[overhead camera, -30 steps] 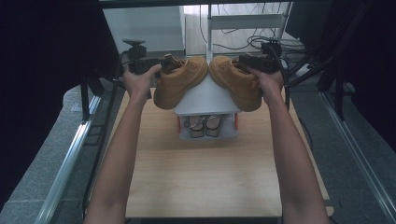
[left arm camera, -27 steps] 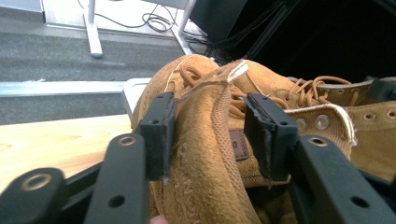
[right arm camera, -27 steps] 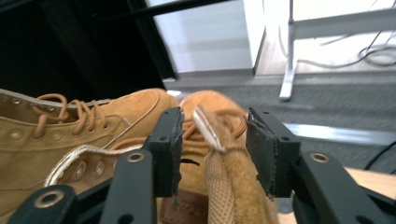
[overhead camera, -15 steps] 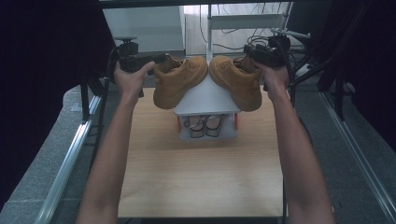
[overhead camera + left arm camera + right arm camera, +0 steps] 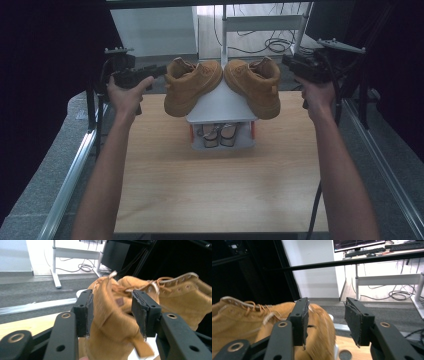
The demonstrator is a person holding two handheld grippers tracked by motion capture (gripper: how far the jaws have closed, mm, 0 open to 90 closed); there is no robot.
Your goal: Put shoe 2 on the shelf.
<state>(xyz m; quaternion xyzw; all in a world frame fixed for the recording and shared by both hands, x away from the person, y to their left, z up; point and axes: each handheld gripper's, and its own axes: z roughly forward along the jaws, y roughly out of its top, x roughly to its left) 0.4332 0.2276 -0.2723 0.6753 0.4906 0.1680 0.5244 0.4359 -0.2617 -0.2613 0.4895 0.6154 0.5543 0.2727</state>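
1. Two tan suede boots are sitting on top of a white shoe rack (image 5: 220, 107) at the far middle of the wooden table (image 5: 220, 190), toes angled toward the near edge.
2. The left boot (image 5: 191, 86) is leaning down the rack's left slope; the right boot (image 5: 255, 85) is leaning down the right slope, the two nearly touching at the top.
3. The left gripper (image 5: 159, 71), held in the person's left hand (image 5: 126, 94), is hovering just beside the left boot's heel, apart from it in the high view.
4. In the left gripper view, its jaws are standing spread, having just been closing; the boot's heel (image 5: 112, 322) is showing between them, beyond the pads, which are not pressing on it.
5. The right gripper (image 5: 287, 62), held in the right hand (image 5: 317, 95), is hanging just off the right boot's heel.
6. In the right gripper view, its jaws are also standing apart after just closing somewhat; the boot (image 5: 317, 327) is lying behind the left jaw, unpinched.
7. A pair of sandals (image 5: 220, 136) is sitting inside the rack's lower shelf.
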